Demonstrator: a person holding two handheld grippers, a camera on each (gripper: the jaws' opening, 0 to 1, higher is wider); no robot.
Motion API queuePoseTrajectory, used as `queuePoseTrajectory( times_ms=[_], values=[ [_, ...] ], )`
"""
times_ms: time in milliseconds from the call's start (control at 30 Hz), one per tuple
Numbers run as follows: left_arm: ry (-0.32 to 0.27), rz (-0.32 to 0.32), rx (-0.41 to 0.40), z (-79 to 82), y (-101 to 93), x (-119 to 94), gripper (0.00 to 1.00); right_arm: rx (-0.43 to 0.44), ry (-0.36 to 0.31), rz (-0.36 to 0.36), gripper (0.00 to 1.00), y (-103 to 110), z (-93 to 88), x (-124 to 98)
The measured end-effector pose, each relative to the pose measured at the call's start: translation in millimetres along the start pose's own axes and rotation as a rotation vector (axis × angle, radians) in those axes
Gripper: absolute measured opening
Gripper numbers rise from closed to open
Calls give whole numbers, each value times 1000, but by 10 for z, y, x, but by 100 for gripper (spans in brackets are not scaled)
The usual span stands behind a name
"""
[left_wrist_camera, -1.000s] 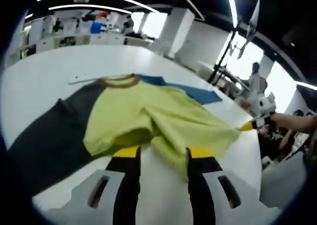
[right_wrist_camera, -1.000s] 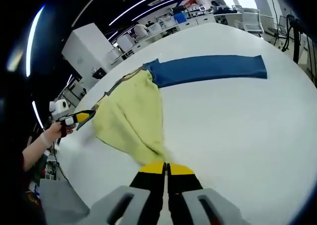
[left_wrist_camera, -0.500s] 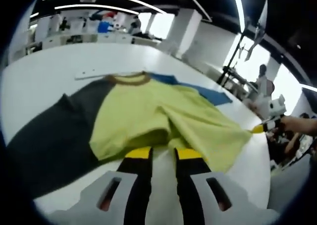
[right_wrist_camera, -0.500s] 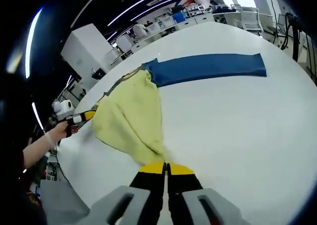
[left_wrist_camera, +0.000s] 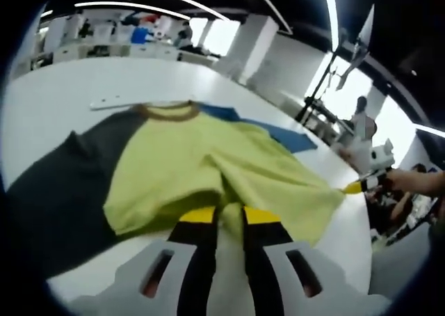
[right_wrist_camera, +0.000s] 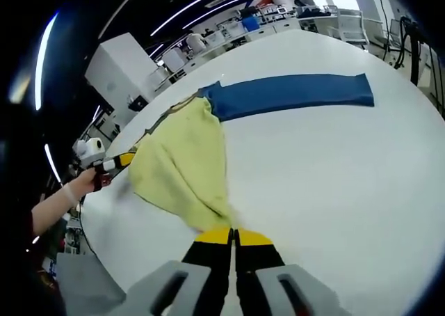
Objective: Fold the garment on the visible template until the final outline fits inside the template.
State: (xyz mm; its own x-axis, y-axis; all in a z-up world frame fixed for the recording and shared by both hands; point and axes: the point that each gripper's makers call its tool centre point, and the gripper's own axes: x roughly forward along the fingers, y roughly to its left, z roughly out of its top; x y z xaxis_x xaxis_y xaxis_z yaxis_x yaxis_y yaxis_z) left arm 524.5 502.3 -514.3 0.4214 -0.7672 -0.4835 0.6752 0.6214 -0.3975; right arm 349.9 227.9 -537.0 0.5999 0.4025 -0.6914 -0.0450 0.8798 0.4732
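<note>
One garment (left_wrist_camera: 208, 170) lies on the white worktop (right_wrist_camera: 334, 170), in a dim office lit by ceiling strips. Two tongs: left tongs (left_wrist_camera: 228, 215) and right tongs (right_wrist_camera: 233, 237) each pinch its yellow hem.

My garment (left_wrist_camera: 208, 170) is plain yellow-green with a brown collar (left_wrist_camera: 165, 111), one dark grey sleeve (left_wrist_camera: 62, 184), one blue sleeve (right_wrist_camera: 292, 93). My tongs' jaws are black with yellow tips. The table (right_wrist_camera: 334, 191) is white.

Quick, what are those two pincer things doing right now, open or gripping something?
Left gripper: closed on the hem of the yellow-green shirt.
Right gripper: closed on another edge of the same shirt.
</note>
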Motion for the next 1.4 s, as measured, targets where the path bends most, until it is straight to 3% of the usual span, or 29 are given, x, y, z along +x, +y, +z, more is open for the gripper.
queuePoseTrajectory(
  times_ms=[300,567,933,1100,1400],
  values=[
    [5,7,-35,-32,38,23,3,0,-2,1,0,8,0,-15],
    [11,11,-41,-56,-40,-67,1,-3,-5,2,0,18,5,-22],
    [-3,49,-49,-36,-39,-456,0,-1,-12,4,0,5,26,-28],
    [-43,68,-90,-33,-128,-642,0,6,-17,10,0,9,34,-27],
    [-41,123,-170,-163,-147,-854,0,5,-17,22,0,64,2,-55]
  ],
)
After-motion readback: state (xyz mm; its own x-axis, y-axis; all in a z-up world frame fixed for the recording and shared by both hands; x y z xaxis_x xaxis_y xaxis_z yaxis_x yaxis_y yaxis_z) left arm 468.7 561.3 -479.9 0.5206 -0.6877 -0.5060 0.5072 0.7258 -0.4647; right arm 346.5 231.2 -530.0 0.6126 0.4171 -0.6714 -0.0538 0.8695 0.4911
